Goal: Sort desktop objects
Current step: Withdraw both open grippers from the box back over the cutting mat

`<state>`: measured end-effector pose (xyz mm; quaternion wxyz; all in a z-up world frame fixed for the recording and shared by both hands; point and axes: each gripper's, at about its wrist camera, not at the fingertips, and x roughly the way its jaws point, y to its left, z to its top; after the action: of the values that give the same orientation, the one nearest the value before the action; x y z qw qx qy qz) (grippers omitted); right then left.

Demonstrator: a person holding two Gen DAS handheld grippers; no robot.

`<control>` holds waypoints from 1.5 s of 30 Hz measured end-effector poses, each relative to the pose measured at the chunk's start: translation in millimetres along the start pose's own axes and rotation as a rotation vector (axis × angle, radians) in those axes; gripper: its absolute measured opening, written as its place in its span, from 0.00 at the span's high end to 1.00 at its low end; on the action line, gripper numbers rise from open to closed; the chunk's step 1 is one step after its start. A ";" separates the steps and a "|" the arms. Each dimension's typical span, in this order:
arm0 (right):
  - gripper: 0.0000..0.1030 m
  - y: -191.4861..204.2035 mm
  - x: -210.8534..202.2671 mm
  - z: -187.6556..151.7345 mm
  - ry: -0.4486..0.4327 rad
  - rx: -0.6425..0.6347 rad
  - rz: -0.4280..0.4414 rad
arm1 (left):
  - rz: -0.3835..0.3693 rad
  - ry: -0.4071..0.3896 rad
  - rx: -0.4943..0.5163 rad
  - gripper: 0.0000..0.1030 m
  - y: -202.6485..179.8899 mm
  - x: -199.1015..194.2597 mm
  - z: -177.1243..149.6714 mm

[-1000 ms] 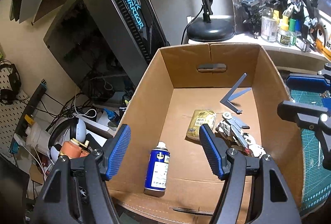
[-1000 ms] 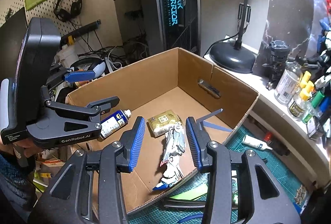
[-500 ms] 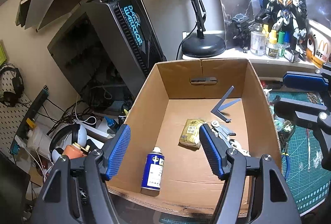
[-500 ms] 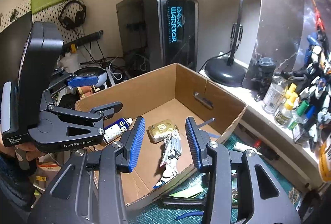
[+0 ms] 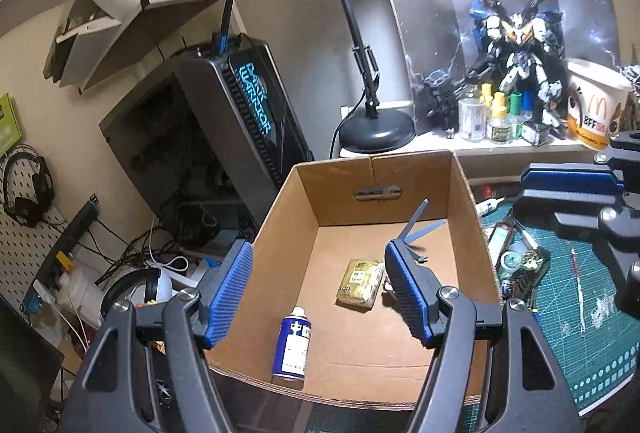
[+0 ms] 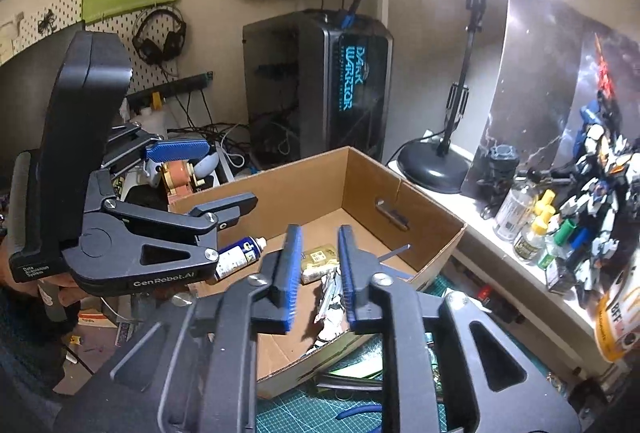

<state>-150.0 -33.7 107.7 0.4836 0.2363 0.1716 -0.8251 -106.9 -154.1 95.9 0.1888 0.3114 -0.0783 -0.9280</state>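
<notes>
Both my hand-held grippers lifted back from cardboard box (image 5: 280,233): left hand-held gripper (image 5: 318,293) wide, right hand-held gripper (image 6: 318,273) narrowed, both empty; spray can (image 5: 291,347), yellow packet (image 5: 360,283) inside box; approach next item squarely.

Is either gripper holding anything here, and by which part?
Nothing is held. The left gripper and right gripper are both open and empty above the box.

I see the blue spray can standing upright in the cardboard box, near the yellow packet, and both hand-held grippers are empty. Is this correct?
Not quite. The blue spray can is lying on its side on the floor of the cardboard box, not standing upright; the left wrist view shows this. The rest holds: the yellow packet lies near it, and the left hand-held gripper and the right hand-held gripper are both empty.
</notes>
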 end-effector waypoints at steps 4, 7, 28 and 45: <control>0.94 2.8 -11.6 0.1 -0.011 -0.005 -0.007 | 0.003 -0.027 -0.009 0.49 -0.7 -9.6 0.2; 0.96 4.8 -21.3 -1.7 -0.018 -0.006 -0.017 | -0.005 -0.043 -0.016 0.55 -0.3 -16.0 -0.1; 0.95 1.2 -83.1 -25.7 -0.078 0.048 -0.107 | -0.077 -0.109 0.007 0.58 -27.6 -47.9 -10.4; 0.59 -18.1 -150.7 -65.7 -0.136 0.141 -0.235 | -0.210 -0.188 0.074 0.58 -75.0 -79.1 -5.6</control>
<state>-87.8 116.6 138.0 0.3764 0.1915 0.1064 -0.9002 -68.0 -53.9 115.0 0.0710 0.2364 -0.0966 -0.9642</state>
